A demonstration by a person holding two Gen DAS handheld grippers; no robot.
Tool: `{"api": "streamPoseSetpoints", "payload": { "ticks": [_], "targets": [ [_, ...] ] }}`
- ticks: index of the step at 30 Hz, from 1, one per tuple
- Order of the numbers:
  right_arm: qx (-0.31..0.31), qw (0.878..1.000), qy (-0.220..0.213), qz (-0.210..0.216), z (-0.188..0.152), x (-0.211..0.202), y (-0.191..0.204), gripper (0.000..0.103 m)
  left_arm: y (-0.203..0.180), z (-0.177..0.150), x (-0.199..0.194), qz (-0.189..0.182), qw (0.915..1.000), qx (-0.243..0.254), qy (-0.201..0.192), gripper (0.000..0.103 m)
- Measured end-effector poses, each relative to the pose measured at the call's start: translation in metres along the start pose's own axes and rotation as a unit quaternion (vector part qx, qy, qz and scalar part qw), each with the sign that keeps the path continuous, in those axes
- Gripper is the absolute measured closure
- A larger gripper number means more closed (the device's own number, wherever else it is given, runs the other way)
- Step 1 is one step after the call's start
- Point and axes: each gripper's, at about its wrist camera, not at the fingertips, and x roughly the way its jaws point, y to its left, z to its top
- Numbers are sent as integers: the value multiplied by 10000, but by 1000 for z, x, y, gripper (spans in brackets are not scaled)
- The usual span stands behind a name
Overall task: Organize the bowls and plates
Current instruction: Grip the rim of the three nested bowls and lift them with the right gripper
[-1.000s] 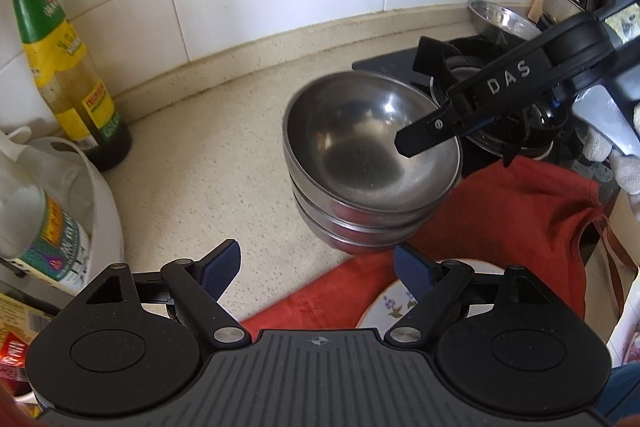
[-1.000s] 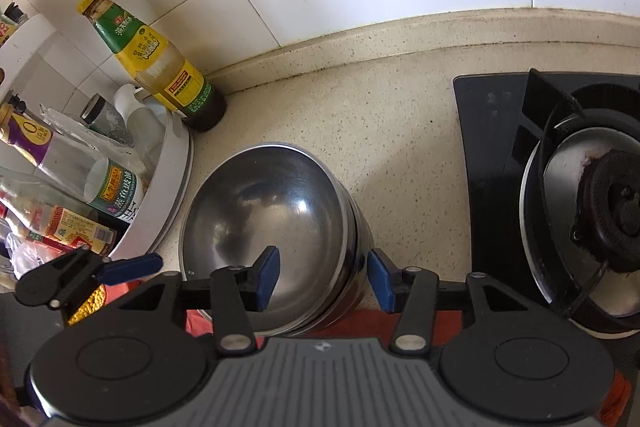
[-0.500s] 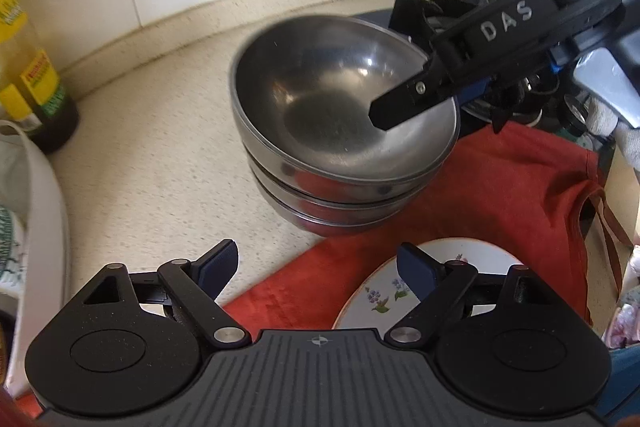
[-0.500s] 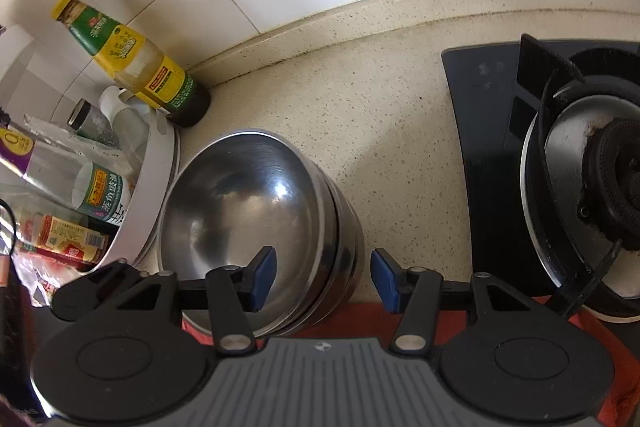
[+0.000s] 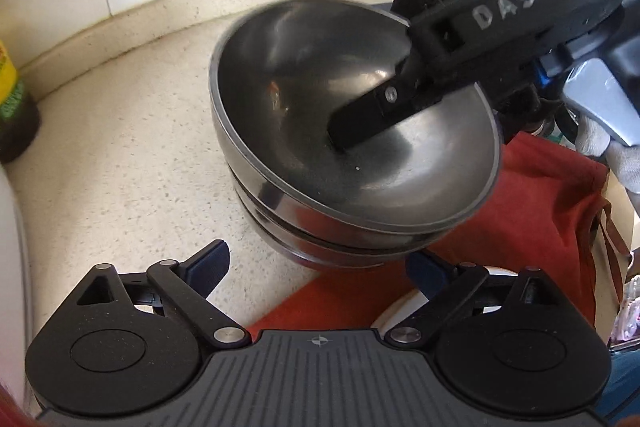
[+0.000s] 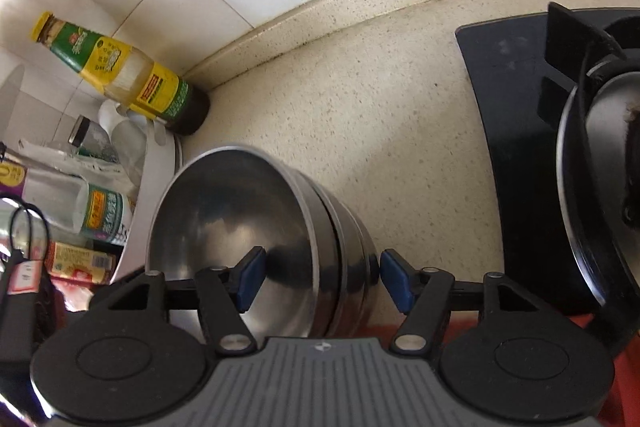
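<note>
Left wrist, plate (image 5: 404,315) hidden behind gripper (image 5: 320,269)

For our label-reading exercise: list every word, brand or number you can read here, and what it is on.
"DAS": on the black finger of the right gripper.
Sauce bottle: label print too small to read.
Lying clear bottle: label too blurred.
Packet: print unreadable.

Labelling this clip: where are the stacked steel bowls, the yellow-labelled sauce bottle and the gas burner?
stacked steel bowls (image 5: 320,99), left wrist view, inner wall
yellow-labelled sauce bottle (image 6: 132,79), right wrist view, label
gas burner (image 6: 600,187), right wrist view, ring
</note>
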Motion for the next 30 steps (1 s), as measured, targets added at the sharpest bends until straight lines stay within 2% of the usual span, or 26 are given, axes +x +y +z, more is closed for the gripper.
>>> {"api": "streamPoseSetpoints", "payload": {
  "ticks": [3, 7, 10, 15, 21, 30],
  "targets": [
    [-10, 10000, -24, 76, 8, 5, 0, 39, 3, 8, 9, -95, 9999, 116, 8, 6],
    [-7, 9999, -53, 159, 19, 10, 1, 36, 1, 18, 14, -145, 9993, 293, -174, 5],
    [72, 9996, -31, 275, 27, 16, -2, 32, 2, 24, 23, -31, 9987, 391, -339, 1],
    [204, 9986, 6, 498, 38, 25, -8, 28, 8, 29, 35, 226, 9960, 577, -648, 1],
    [146, 9978, 62, 645, 38, 35, -6, 27, 14, 28, 46, 409, 9942, 532, -844, 2],
    [42, 9978, -27, 666, 40, 37, -3, 27, 24, 25, 40, 437, 9933, 454, -971, 2]
  ]
}}
